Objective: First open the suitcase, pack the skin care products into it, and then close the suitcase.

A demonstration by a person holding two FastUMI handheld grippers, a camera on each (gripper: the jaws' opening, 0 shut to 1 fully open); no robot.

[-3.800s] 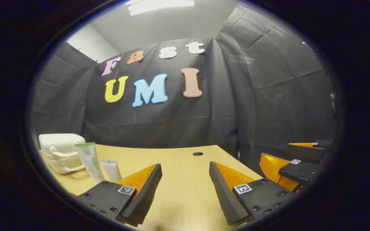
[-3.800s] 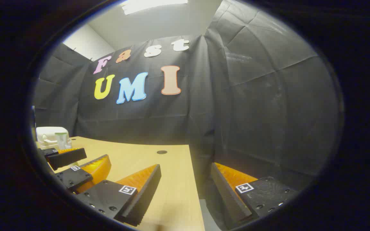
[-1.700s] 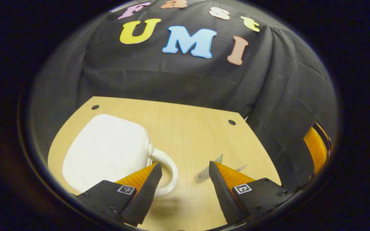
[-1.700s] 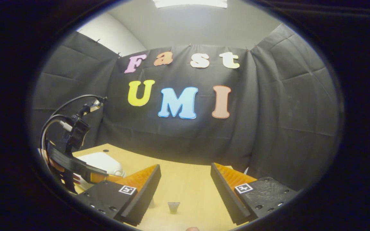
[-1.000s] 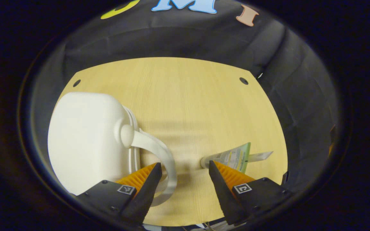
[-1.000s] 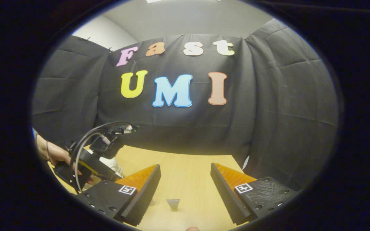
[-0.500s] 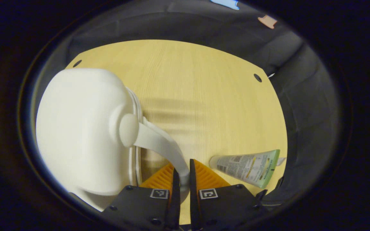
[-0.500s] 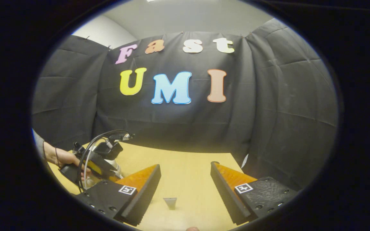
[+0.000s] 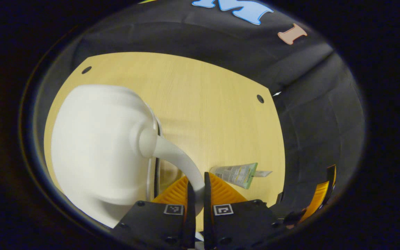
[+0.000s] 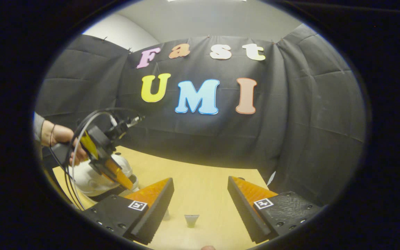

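Suitcase (image 9: 96, 146): small white hard-shell case, rounded corners, lying at the left of the bench (image 9: 214, 104) in the left gripper view; a dark gap shows along the seam under the upper shell, so the lid (image 9: 92, 139) looks parted from the lower half, though how far cannot be told. Judged rigid, smooth and rather slippery on its domed faces, light for its size; the shell offers no purchase, so the sensible hold is the handle. Handle (image 9: 175, 159): white curved strap rising from a round boss on the lid, stiff enough to lift by, narrow enough to fit between two fingers. Left gripper (image 9: 196, 194): closed tight on the lower run of the handle, both fingers pressing it from either side, nothing else in its grasp; in the right gripper view it hangs above the suitcase, held by a hand (image 10: 59, 139). Skin care tube (image 9: 236, 173): green-and-white soft tube lying flat on the bench just right of the left gripper, clear of the suitcase; judged light, squashy in the body, firmer at the cap and the crimped end, best pinched across its flat width. Second tube (image 10: 191, 220): only its pale end is visible on the bench between the right gripper's fingers, untouched by them. Right gripper (image 10: 200, 208): fingers spread wide, empty, poised low over the bench.
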